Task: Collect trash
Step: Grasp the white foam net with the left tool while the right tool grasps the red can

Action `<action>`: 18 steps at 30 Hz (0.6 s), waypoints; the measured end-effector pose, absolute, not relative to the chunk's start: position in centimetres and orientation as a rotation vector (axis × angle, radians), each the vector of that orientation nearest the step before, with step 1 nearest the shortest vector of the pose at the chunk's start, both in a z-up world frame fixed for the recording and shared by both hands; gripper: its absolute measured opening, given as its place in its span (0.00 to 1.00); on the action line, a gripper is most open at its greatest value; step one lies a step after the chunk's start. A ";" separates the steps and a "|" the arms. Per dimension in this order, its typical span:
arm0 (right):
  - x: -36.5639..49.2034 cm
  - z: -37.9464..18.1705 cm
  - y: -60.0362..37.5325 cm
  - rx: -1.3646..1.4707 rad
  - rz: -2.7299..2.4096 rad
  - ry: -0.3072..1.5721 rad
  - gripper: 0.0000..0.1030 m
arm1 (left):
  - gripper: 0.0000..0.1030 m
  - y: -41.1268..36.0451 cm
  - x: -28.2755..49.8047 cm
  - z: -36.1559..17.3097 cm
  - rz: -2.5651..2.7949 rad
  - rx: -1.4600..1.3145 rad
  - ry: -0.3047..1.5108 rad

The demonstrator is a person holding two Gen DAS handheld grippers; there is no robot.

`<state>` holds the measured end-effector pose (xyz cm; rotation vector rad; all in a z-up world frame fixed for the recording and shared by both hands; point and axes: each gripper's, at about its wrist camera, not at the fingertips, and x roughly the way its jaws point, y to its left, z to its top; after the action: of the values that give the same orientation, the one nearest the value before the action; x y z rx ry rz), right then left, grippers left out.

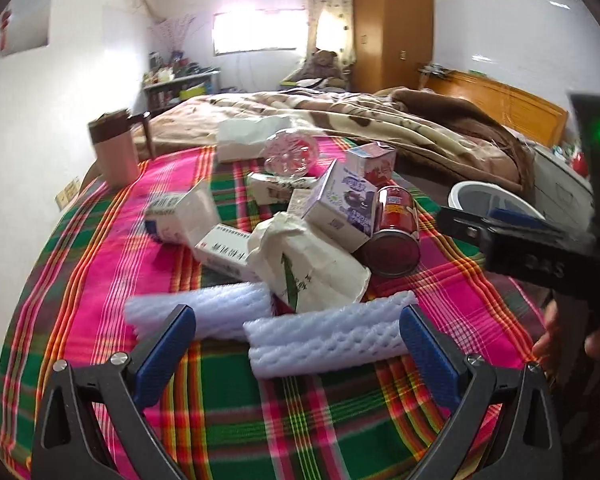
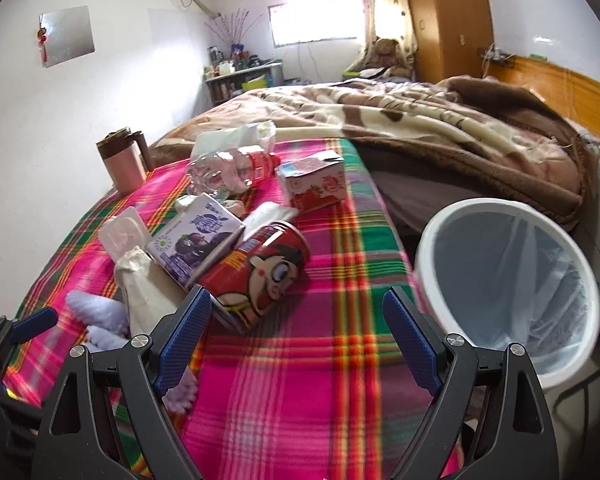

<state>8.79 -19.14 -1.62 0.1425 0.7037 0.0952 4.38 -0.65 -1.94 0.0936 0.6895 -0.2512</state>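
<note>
Straddling the foam netting, left gripper released; right gripper released near the can. Risk: can rolls off bench toward bin.

This is a bedroom in a home. A bed with a rumpled brown and cream blanket and a wooden headboard fills the far side, and a tall wooden wardrobe stands by a curtained window. A teddy bear sits in the corner, a cluttered shelf lines the back wall, and a bright plaid cloth covers the near surface.
</note>
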 end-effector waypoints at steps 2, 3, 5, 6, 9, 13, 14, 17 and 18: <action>9.8 -2.0 -18.9 0.162 0.105 0.734 0.87 | 1.00 -1.1 4.7 -2.2 -0.276 0.128 0.695; 10.1 -2.1 -18.9 0.169 0.103 0.749 0.87 | 1.00 -1.1 4.9 -2.4 -0.283 0.140 0.704; 10.6 -2.2 -18.8 0.183 0.099 0.760 0.87 | 1.00 -1.4 5.1 -2.6 -0.313 0.153 0.712; 10.8 -2.2 -18.7 0.182 0.100 0.761 0.87 | 1.00 -1.4 5.1 -2.7 -0.321 0.153 0.716; 11.5 -2.4 -18.5 0.184 0.099 0.790 0.87 | 1.00 -1.1 5.7 -3.3 -0.331 0.133 0.755; 12.5 -2.9 -18.5 0.221 0.114 0.831 0.87 | 1.00 -1.0 5.7 -3.7 -0.346 0.132 0.771; 12.7 -3.0 -18.5 0.231 0.110 0.844 0.87 | 0.99 -1.0 5.7 -3.8 -0.361 0.125 0.778; 13.2 -3.5 -18.3 0.236 0.120 0.872 0.87 | 0.98 -1.2 5.6 -4.2 -0.398 0.104 0.809; 13.3 -3.7 -18.2 0.251 0.134 0.882 0.87 | 0.97 -1.3 5.6 -4.3 -0.406 0.102 0.814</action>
<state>13.32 -18.22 -3.68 0.2506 0.8820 0.1342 5.56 -1.28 -4.34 0.1017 0.8144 -0.4057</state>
